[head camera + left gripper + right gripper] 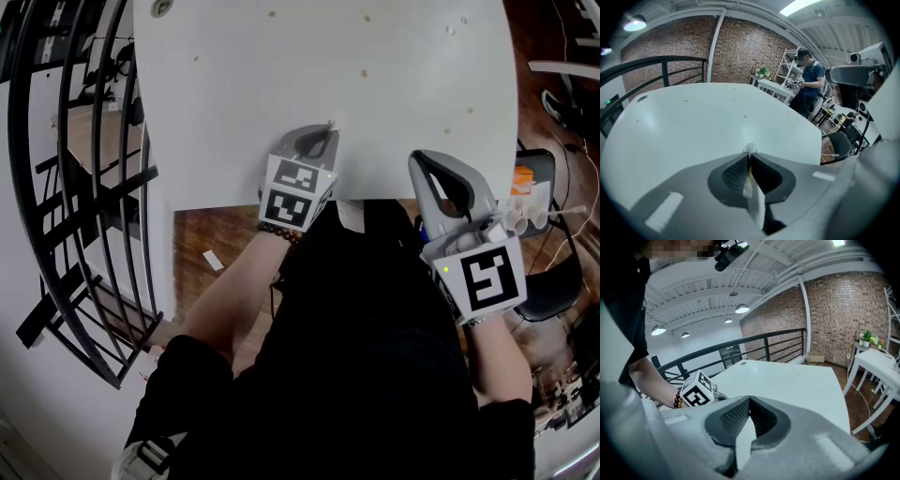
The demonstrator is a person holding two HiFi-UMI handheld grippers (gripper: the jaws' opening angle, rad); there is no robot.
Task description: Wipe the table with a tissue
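Your left gripper (749,155) pinches a small white wad of tissue (751,149) in its closed tips, low over the smooth white tabletop (693,122) for wiping, while your right gripper (749,400), closed and empty, waits off the near edge.

My left claw (749,154) swallows most of the tissue (750,148), just a tuft peeking; tabletop (281,112) specks (365,72) beyond it too small to name.

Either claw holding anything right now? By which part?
Left claw is shut on a small white tissue wad, pinched at the very tips with only a bit poking out. Right claw is shut and empty.
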